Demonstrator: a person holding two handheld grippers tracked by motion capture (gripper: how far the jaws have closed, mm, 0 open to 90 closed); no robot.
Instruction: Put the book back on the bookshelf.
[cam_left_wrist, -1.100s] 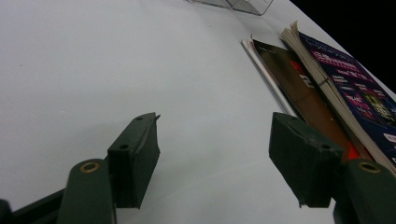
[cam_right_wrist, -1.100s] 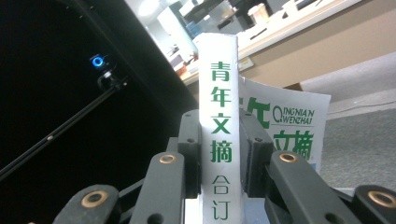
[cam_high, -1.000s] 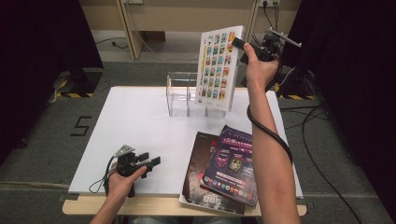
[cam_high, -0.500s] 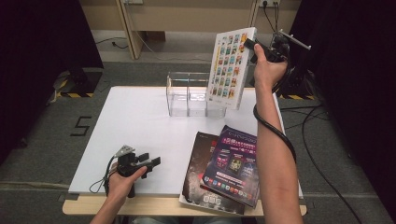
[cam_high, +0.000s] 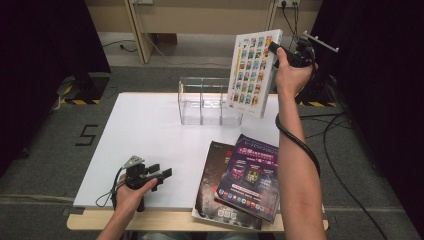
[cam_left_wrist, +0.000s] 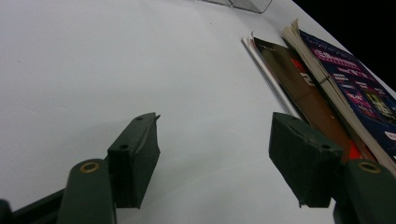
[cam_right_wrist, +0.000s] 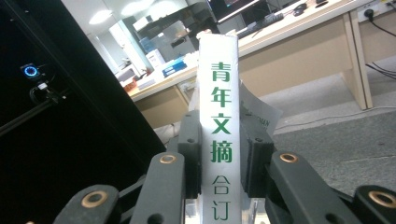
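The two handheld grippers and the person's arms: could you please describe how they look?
Both arms are bare, with no sleeves in view. The left gripper is black, carries a grey three-cornered plate on top and trails a thin cable. Its two dark jaws end in blocky rubbery pads fixed on arms with brass-coloured rivets. The right gripper is black too, with a thick black cable looping down along the forearm and the same brass-riveted jaw arms.

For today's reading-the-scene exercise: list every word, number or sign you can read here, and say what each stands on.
"青年文摘" and below it "合订", green, on the white spine of the book clamped in the right gripper.
"5", dark, on the floor left of the table.
Print on the magazines and book cover: too small to read.
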